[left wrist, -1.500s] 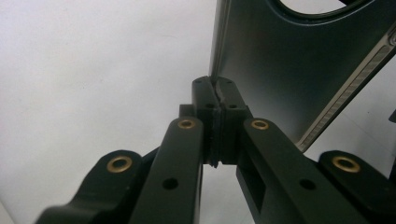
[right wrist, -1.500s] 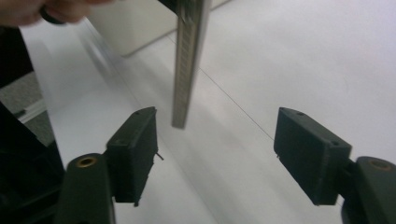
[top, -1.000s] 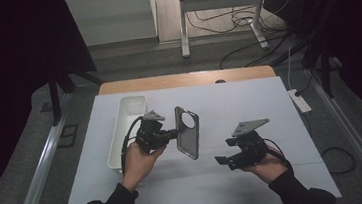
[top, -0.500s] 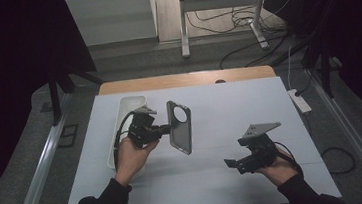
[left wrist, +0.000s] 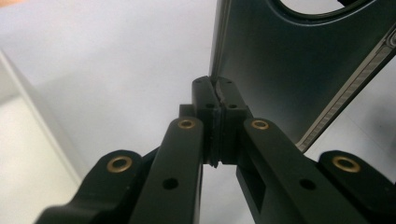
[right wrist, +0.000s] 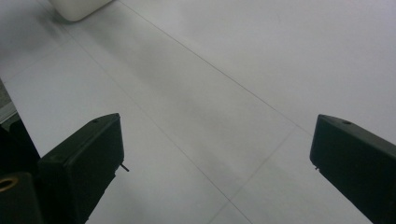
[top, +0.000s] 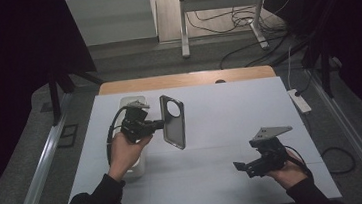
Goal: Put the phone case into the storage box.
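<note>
One dark phone case (top: 173, 122) with round camera hole, upright, clamped at its edge by left gripper (top: 157, 124) fingers. Right gripper (top: 240, 166) fingers just spread wide, empty. One white tray (top: 130, 103) on counter (top: 220, 108).

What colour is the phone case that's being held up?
Dark grey, almost black; the phone case shows best in the left gripper view.

Room reads dim to me; the white counter (top: 212, 129) is the brightest patch, lit evenly from above with soft, faint shadows. Surroundings fall to near black. My right gripper view shows slight blur; close-up black parts are soft-focused.
</note>
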Demonstrator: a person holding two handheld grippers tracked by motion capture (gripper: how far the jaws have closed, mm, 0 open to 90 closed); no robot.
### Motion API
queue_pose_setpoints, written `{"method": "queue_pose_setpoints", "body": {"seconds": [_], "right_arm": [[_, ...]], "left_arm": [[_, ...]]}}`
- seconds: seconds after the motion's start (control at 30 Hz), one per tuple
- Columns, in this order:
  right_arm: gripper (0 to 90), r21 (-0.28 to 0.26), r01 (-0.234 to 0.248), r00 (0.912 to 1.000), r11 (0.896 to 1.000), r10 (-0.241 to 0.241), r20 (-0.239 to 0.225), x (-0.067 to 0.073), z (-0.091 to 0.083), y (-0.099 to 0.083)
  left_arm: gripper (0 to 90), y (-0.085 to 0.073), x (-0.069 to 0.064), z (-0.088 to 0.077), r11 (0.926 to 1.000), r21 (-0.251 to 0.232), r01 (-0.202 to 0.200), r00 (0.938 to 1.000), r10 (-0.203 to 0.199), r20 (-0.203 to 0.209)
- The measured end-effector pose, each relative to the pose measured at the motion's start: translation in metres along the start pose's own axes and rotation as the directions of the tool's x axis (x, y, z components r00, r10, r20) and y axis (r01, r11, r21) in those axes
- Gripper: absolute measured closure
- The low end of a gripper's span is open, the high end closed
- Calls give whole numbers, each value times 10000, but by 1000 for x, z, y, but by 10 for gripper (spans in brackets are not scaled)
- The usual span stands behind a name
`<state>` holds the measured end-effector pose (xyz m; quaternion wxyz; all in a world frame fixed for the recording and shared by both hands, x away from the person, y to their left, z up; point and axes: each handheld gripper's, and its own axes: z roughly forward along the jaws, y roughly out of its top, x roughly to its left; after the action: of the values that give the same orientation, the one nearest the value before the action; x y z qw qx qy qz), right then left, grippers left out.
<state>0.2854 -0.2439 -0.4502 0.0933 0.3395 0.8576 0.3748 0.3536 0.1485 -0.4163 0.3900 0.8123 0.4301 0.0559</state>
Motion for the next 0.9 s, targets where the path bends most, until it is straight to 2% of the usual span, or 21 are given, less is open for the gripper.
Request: {"method": "queue_pose_setpoints", "body": {"seconds": [0.33,0.6,0.9], "right_arm": [[13,-260,-513,9980,9983,522,359,-7,-15,-17],[6,-357,-705,9940,9969,732,809,-12,-24,-28],[9,-379,-856,9900,9956,893,1088,-15,-35,-40]], "left_arm": [[887,4,10,-11,9998,-64,186,9995,-187,-241],[887,7,19,-19,9991,-183,383,9987,-389,-337],[887,11,30,-30,9979,-272,584,9966,-599,-559]]}}
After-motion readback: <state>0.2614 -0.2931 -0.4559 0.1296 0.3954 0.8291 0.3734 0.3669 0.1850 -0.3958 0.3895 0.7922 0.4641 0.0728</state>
